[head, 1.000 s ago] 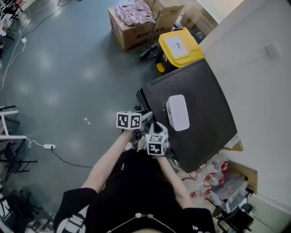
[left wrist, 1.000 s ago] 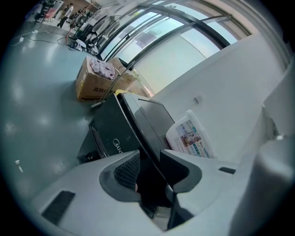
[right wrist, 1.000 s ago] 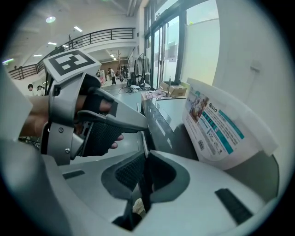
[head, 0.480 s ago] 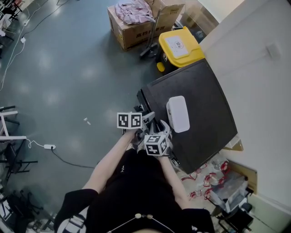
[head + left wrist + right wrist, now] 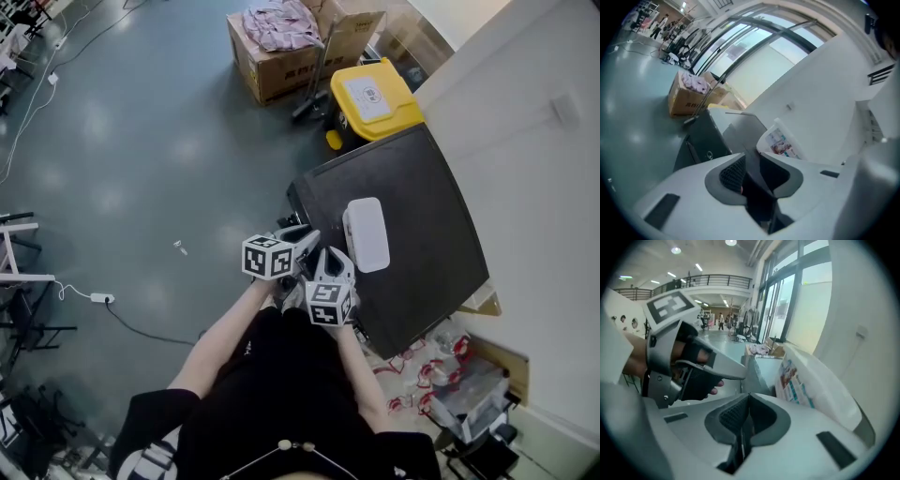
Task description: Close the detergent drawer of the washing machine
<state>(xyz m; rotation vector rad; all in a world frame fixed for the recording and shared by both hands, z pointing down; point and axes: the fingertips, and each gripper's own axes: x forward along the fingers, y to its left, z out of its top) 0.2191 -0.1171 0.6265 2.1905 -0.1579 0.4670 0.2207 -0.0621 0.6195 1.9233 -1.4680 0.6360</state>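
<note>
The dark-topped washing machine (image 5: pixel 422 202) stands against the white wall, with a white detergent pack (image 5: pixel 367 232) lying on its lid. Both grippers hover at its front left corner and hide the drawer there. My left gripper (image 5: pixel 305 237) points at the machine's front (image 5: pixel 701 143). Its jaws (image 5: pixel 752 161) are closing with nothing between them. My right gripper (image 5: pixel 335 260) sits just right of it, shut and empty (image 5: pixel 749 397), aimed over the lid edge at the detergent pack (image 5: pixel 806 380). The left gripper's finger (image 5: pixel 717 365) crosses the right gripper view.
A yellow-lidded bin (image 5: pixel 371 94) stands behind the machine. Beyond it is a cardboard box of clothes (image 5: pixel 277 42). Red-and-white clutter (image 5: pixel 441 361) lies on the floor to the machine's right. A power strip with cable (image 5: pixel 98 299) is on the grey floor at left.
The left gripper's marker cube has rolled a little and dipped. The right gripper has shifted slightly right along the machine's front edge. The machine and the pack have not moved.
</note>
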